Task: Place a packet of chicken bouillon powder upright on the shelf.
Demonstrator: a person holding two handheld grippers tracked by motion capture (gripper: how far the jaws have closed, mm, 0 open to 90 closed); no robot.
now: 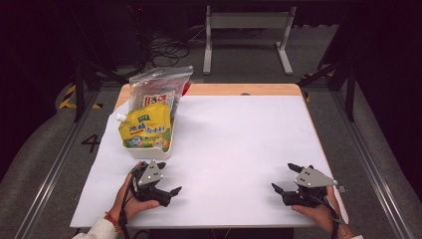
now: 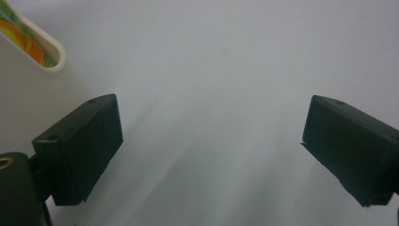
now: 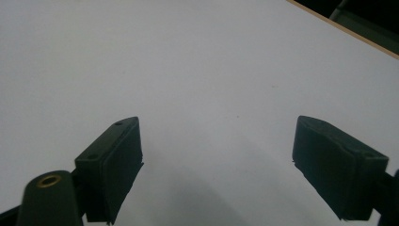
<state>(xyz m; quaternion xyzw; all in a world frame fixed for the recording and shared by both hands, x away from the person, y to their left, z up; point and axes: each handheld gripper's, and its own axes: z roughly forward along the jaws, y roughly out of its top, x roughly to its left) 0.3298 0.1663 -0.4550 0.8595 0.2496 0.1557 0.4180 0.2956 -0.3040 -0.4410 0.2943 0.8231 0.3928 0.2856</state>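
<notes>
your left gripper (image 1: 166,178) and right gripper (image 1: 287,178) low on white sheet (image 1: 239,144), both jaws wide, holding nothing. yellow pouch (image 1: 144,127) sits in white bin (image 1: 149,151) just beyond left one.

Bench (image 1: 239,144): white sheet over wooden top. Beyond bench: grey carpet floor (image 1: 249,59), white metal frame (image 1: 247,22), tangled black cables (image 1: 166,50). Left of bench: floor rail (image 1: 52,169), yellow-black tape (image 1: 67,97). Surroundings dark.
</notes>
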